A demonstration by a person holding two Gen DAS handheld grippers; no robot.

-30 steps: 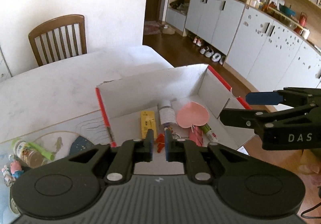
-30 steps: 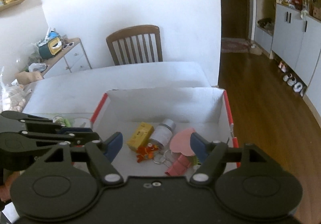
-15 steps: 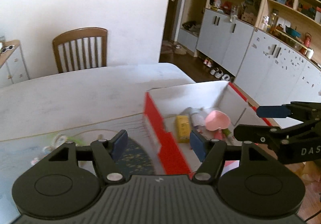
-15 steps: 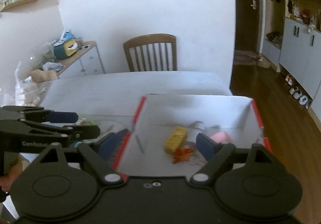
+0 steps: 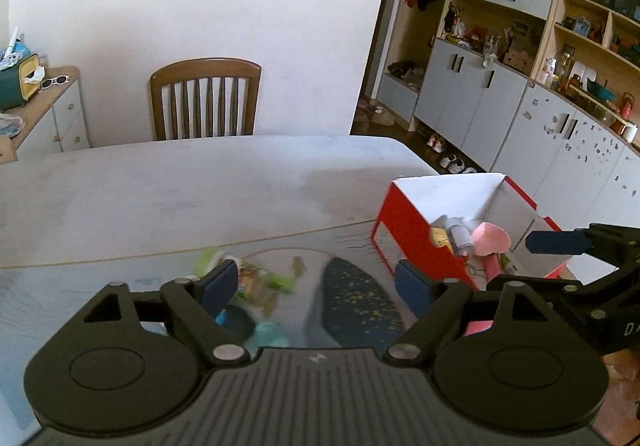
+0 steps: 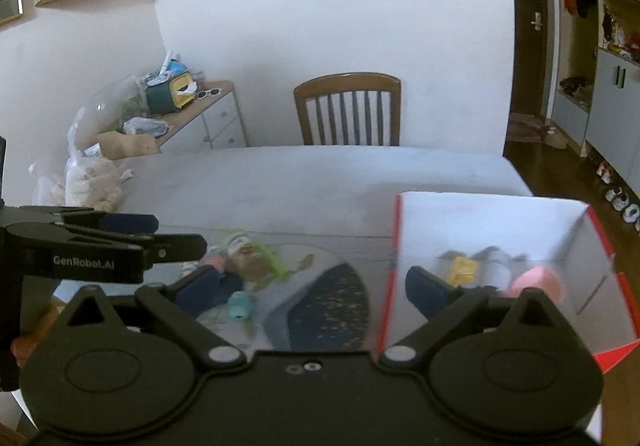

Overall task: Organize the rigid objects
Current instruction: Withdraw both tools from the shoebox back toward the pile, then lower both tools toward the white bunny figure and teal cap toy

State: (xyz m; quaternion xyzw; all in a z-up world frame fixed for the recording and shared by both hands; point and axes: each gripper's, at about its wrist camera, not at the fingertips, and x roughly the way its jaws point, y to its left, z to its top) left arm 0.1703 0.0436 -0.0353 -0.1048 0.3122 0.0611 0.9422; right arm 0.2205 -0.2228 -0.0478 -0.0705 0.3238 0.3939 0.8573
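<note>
A red and white box [image 5: 404,230] stands at the table's right side; its white inside [image 6: 480,222] holds a yellow packet [image 5: 440,236], a white bottle [image 5: 460,236] and a pink heart-shaped piece [image 5: 490,240]. Left of it, blurred small items lie on a patterned mat [image 5: 352,294]: a little jar [image 6: 244,254], a green piece [image 6: 274,264], a teal piece [image 6: 240,304]. My left gripper [image 5: 316,286] hovers over the mat, jaws opening, nothing between them. My right gripper [image 6: 312,286] straddles the box's left wall from above, jaws opening, also holding nothing.
The white table [image 5: 200,182] stretches away behind the mat. A wooden chair [image 5: 206,98] stands at its far edge. A cluttered sideboard [image 6: 192,114] is at the left, grey cabinets [image 5: 500,106] at the right. The box sits near the table's right edge, above wooden floor.
Both grippers have swung left, from over the box to over the mat. The left jaws went from nearly shut to wide. The right jaws spread further.
</note>
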